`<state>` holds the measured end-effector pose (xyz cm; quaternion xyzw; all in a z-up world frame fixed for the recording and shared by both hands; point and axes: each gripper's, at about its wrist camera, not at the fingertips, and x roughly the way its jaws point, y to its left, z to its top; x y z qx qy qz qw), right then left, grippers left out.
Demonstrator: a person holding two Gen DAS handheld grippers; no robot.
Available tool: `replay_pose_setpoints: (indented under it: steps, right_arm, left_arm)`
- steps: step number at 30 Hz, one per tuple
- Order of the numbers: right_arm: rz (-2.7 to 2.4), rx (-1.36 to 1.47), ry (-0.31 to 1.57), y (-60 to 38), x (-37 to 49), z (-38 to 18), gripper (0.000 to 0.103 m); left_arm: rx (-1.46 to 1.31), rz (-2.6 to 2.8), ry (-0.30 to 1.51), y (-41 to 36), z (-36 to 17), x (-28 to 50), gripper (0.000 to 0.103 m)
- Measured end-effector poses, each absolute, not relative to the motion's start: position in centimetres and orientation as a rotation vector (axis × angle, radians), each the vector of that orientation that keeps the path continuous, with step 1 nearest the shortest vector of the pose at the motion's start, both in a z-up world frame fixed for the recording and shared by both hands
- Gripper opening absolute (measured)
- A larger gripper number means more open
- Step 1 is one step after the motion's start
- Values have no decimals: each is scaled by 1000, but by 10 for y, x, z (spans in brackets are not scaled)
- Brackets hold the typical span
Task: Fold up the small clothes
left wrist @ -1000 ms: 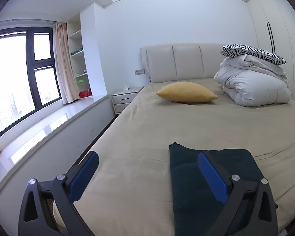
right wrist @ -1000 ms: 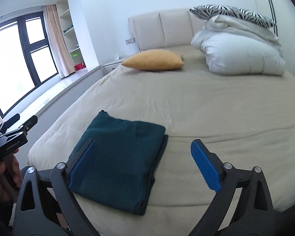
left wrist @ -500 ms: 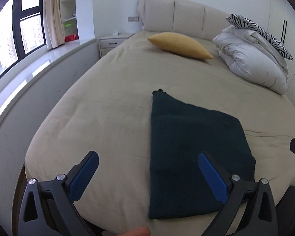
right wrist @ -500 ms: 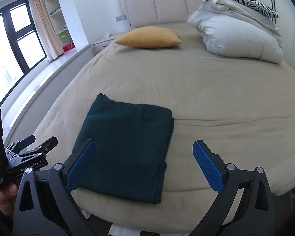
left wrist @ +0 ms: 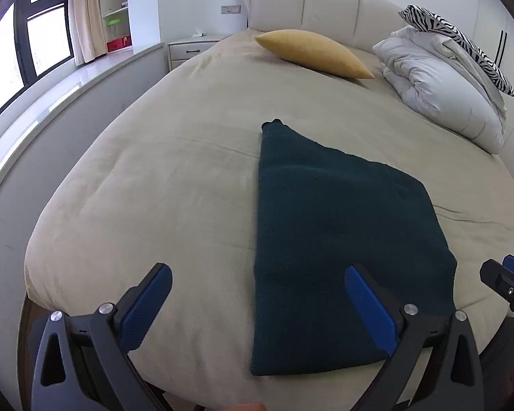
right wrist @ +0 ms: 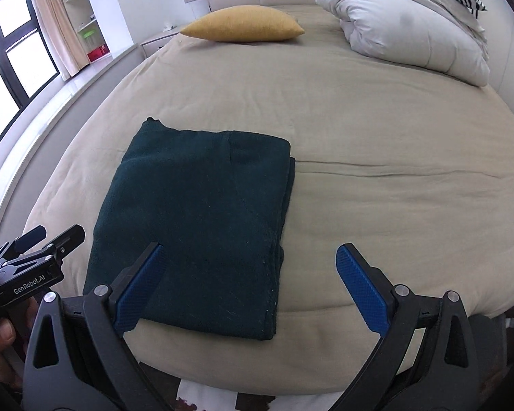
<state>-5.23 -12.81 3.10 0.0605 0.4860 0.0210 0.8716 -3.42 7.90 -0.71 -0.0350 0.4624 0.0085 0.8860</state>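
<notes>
A dark green garment (left wrist: 339,239) (right wrist: 202,219) lies folded into a flat rectangle near the foot edge of the beige bed (left wrist: 174,185) (right wrist: 394,205). My left gripper (left wrist: 257,304) hovers open above the foot edge, its right finger over the garment's near part. Above the garment's near right corner my right gripper (right wrist: 250,281) is open too, with nothing held. Each gripper also shows at the side of the other view: the right one (left wrist: 507,282) and the left one (right wrist: 34,250), the latter in a hand.
A yellow pillow (left wrist: 311,53) (right wrist: 243,27) lies near the headboard. A folded white duvet (left wrist: 442,92) (right wrist: 411,30) with a zebra-print cushion (left wrist: 462,39) sits at the far right. A window ledge (left wrist: 51,102) and nightstand (left wrist: 192,49) run along the left.
Both grippers have tilted down and risen over the foot of the bed, so the garment now shows larger and from above. The garment itself has not moved; both stay open.
</notes>
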Motion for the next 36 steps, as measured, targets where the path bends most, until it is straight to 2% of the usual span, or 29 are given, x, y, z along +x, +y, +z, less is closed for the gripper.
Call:
replay_pose_setpoints:
  steps: [36]
  right_arm:
    - [47,105,1051,-131,-56,28,100]
  left_arm:
    - [-37,27,959,74,-11,-34,103]
